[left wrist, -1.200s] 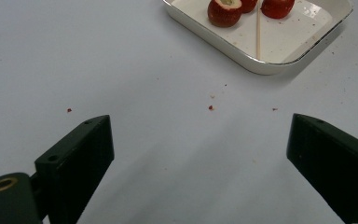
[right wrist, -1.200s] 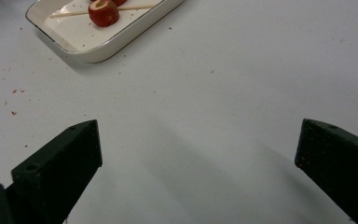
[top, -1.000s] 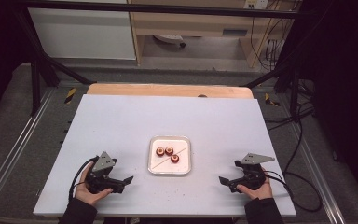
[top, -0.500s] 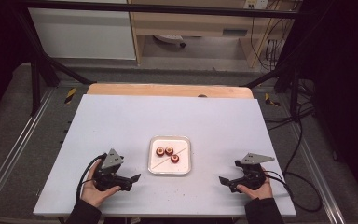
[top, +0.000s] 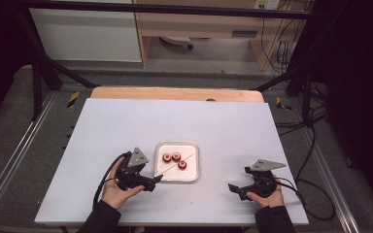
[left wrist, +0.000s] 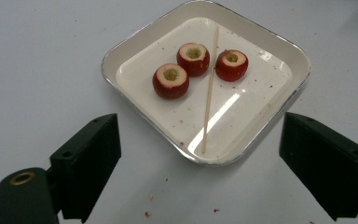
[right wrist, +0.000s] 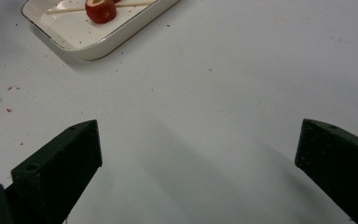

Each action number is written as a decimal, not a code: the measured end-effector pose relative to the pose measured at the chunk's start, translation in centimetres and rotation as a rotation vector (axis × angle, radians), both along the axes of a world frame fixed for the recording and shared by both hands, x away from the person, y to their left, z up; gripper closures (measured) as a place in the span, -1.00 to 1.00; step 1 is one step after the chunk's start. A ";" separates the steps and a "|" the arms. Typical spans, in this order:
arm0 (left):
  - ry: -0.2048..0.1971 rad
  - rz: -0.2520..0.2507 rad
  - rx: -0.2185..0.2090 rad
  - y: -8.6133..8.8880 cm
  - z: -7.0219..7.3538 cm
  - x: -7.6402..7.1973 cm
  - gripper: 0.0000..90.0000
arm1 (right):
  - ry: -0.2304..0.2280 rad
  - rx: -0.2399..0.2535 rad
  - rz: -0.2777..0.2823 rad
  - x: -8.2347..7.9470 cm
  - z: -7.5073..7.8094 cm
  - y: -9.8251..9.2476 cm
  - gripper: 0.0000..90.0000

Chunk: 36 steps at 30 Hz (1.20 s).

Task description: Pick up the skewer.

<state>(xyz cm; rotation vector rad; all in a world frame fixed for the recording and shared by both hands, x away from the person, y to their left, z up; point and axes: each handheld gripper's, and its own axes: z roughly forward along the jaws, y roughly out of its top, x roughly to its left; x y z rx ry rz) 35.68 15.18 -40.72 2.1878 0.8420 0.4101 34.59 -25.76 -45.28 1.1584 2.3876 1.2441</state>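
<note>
Left gripper [top: 156, 180] is sitting wide, jaws just closing a touch with nothing between them, aimed at the white tray [left wrist: 279, 51] mid-table. It's holding three cored red fruits [left wrist: 171, 80] and a thin wooden skewer [left wrist: 209, 88]. Right gripper [top: 234, 189] is gaping too.

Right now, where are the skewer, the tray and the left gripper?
skewer [left wrist: 209, 91]: left gripper view, middle of the stick.
tray [left wrist: 279, 109]: left gripper view, right-hand rim.
left gripper [top: 158, 178]: high view, midway between its fingers' tips.
</note>
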 end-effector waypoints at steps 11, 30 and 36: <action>0.069 -0.013 0.032 -2.4 -1.1 2.1 -0.28 | 0.007 -0.001 0.005 0.0 -0.1 0.1 -0.98; 0.104 -0.037 0.067 -3.8 -2.9 3.2 0.69 | 0.008 -0.005 0.013 0.1 -0.2 0.1 -0.97; 0.098 -0.040 0.080 -4.0 -3.3 3.2 0.83 | 0.007 0.000 0.010 0.1 -0.1 0.1 -0.97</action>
